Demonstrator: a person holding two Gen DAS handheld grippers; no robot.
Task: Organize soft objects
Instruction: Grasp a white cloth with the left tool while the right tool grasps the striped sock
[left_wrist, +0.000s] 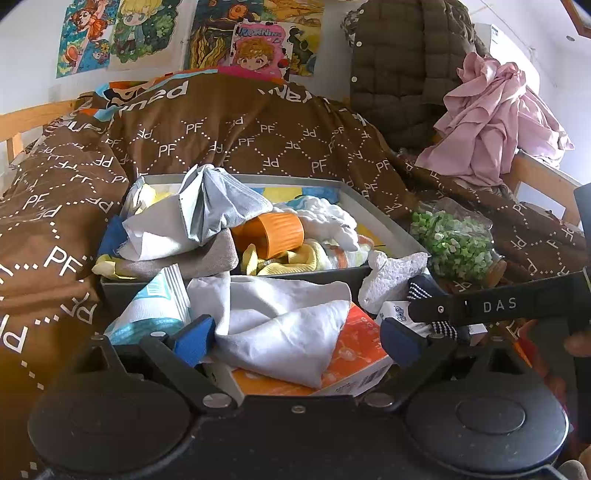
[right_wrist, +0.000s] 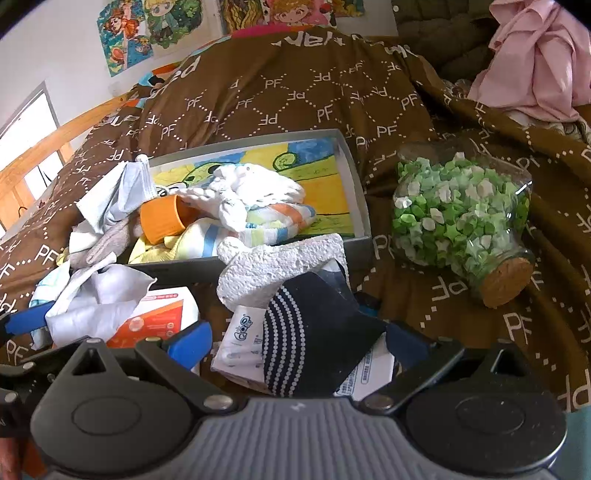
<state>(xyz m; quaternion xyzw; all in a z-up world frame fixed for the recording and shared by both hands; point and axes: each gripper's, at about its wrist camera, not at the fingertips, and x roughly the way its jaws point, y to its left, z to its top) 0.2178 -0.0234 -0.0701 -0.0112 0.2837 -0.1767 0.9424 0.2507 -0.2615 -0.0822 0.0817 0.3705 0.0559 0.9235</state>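
The left gripper (left_wrist: 297, 338) stands wide, its two blue pads (left_wrist: 194, 338) either side of one crumpled white cloth (left_wrist: 284, 325) without pressing it. The cloth lies on one orange box (left_wrist: 354, 354), near the lens. To its left sits one pale blue tissue pack (left_wrist: 155, 306). Farther off, one grey tray (left_wrist: 384, 221) on the brown bedspread (left_wrist: 258, 129) holds one orange cup (left_wrist: 277, 234), one white knitted piece (left_wrist: 328, 218), one yellow cloth (left_wrist: 291, 258) and one grey-blue cloth (left_wrist: 218, 206). One jar of green paper stars (left_wrist: 454, 243) lies to the right; one pink garment (left_wrist: 491, 125) hangs far right.

In the right wrist view, the right gripper (right_wrist: 299, 345) has one dark dotted sock (right_wrist: 314, 339) between its jaws; whether the pads clench it I cannot tell. The sock rests on one white packet (right_wrist: 240, 343), just near of one white sponge-like piece (right_wrist: 273, 266). The jar (right_wrist: 461, 221) lies on its side to the right, cork toward the lens. Three posters (right_wrist: 147, 26) show on the far wall.
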